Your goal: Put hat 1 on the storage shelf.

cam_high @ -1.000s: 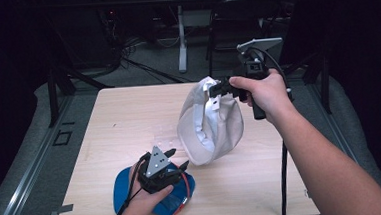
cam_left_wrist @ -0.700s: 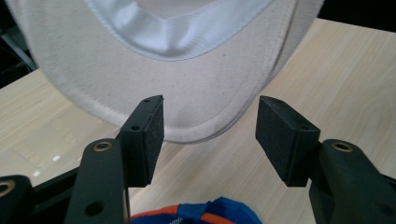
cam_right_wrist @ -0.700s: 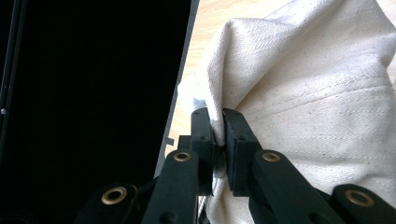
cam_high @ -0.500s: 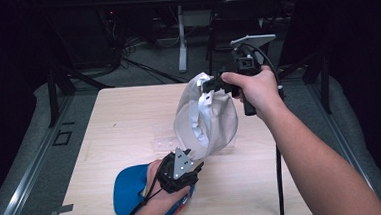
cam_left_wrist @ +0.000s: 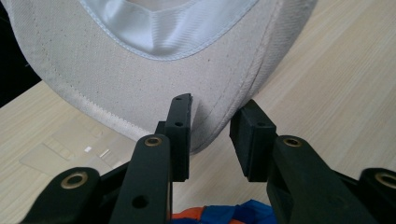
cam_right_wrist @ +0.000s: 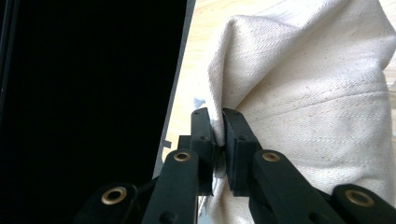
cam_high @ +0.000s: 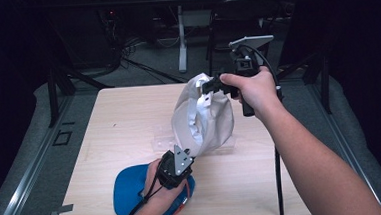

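Right gripper (cam_right_wrist: 218,140) pinches fold of cream twill cap (cam_high: 204,119), held above wooden table (cam_high: 129,121). Left gripper (cam_left_wrist: 210,135) jaws, just closing, straddle brim edge, not yet clamped. Risk: shallow bite slips; cap drops onto blue cap (cam_high: 128,191).

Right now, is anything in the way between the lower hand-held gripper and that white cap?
Nothing visible. The left hand-held gripper has been closing its jaws around the edge of the white cap, with no other thing between them.

Your light wooden table (cam_high: 119,117) carries a blue cap (cam_high: 128,191) at its near edge and what looks like clear flat plastic (cam_high: 163,141) mid-table.
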Demonstrator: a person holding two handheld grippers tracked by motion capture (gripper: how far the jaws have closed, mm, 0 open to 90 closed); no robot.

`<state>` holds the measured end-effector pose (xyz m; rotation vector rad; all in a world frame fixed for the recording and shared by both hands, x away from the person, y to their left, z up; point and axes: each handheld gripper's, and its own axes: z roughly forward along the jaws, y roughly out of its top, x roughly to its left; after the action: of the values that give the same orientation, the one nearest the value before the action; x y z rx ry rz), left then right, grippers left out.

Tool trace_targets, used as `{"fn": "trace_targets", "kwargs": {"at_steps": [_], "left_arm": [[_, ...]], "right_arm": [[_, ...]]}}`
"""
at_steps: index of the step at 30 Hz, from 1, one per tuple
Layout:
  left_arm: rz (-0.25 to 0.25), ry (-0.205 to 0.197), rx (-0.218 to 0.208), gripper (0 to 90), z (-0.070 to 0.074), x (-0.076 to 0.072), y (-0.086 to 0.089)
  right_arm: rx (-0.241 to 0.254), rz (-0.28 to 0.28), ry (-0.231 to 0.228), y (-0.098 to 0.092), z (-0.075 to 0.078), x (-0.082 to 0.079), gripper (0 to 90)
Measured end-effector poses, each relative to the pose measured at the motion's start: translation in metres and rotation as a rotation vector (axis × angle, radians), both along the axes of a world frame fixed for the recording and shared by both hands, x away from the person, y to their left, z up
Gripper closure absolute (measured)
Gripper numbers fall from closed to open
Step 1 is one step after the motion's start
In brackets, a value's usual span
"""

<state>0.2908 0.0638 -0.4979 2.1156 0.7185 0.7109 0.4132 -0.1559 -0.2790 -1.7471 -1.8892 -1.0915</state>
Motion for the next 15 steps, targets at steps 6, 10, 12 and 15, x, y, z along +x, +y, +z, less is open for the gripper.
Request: {"fn": "trace_targets", "kwargs": {"at_steps": [6, 10, 12, 15], "left_arm": [[-0.019, 0.004, -0.034, 73.4, 0.004, 0.008, 0.015], [-0.033, 0.015, -0.06, 75.3, 0.005, 0.012, 0.023], [-0.042, 0.032, -0.086, 76.0, 0.005, 0.015, 0.026], [-0.065, 0.058, -0.128, 77.5, 0.006, 0.019, 0.031]], "right_arm": [[-0.003, 0.0, 0.004, -0.001, 0.001, 0.001, 83.8], [-0.003, -0.009, 0.009, 0.0, 0.001, 0.001, 83.8], [-0.006, -0.01, 0.009, 0.0, 0.001, 0.002, 83.7], [-0.008, -0.013, 0.008, 0.002, 0.0, 0.003, 83.7]]}}
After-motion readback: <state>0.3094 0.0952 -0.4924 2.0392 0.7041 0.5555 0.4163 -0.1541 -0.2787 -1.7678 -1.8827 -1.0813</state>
